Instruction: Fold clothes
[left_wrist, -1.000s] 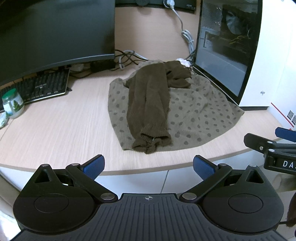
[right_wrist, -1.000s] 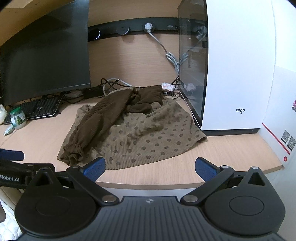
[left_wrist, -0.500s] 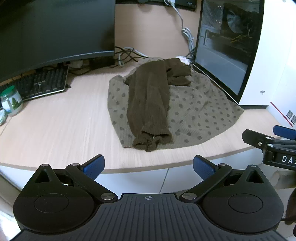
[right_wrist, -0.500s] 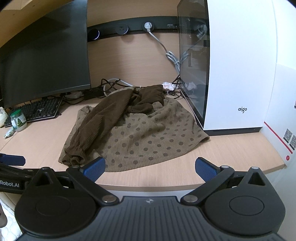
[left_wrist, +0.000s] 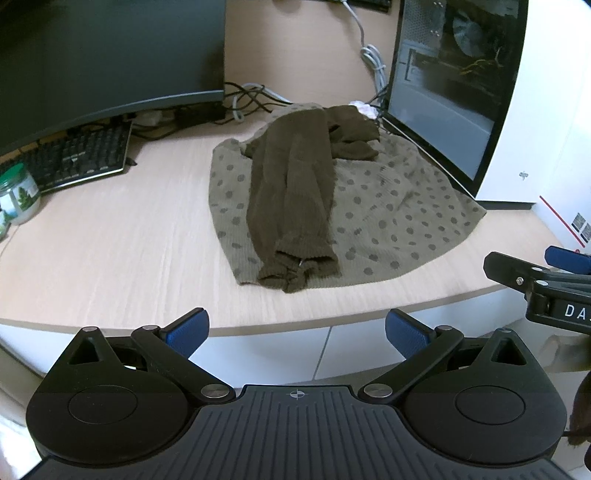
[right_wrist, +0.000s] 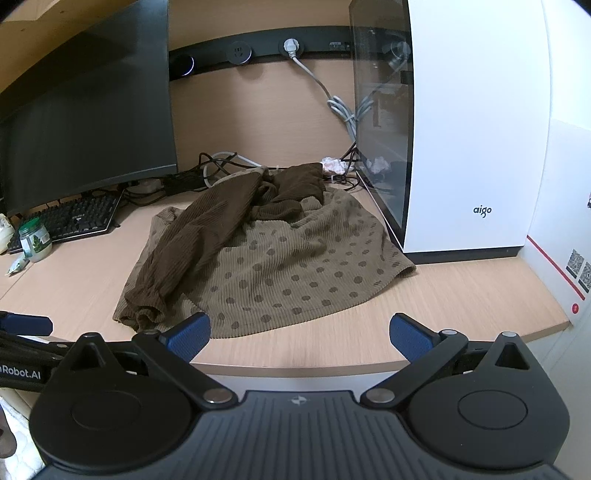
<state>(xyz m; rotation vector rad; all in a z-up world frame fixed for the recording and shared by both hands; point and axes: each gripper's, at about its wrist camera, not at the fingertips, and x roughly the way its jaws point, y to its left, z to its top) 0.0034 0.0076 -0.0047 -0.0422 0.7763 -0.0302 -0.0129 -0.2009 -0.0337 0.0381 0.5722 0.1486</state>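
Lying beyond both tools: garment

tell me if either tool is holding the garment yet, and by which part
Nothing is held. The left tool and right tool are both open, short of the polka-dot garment on the desk.
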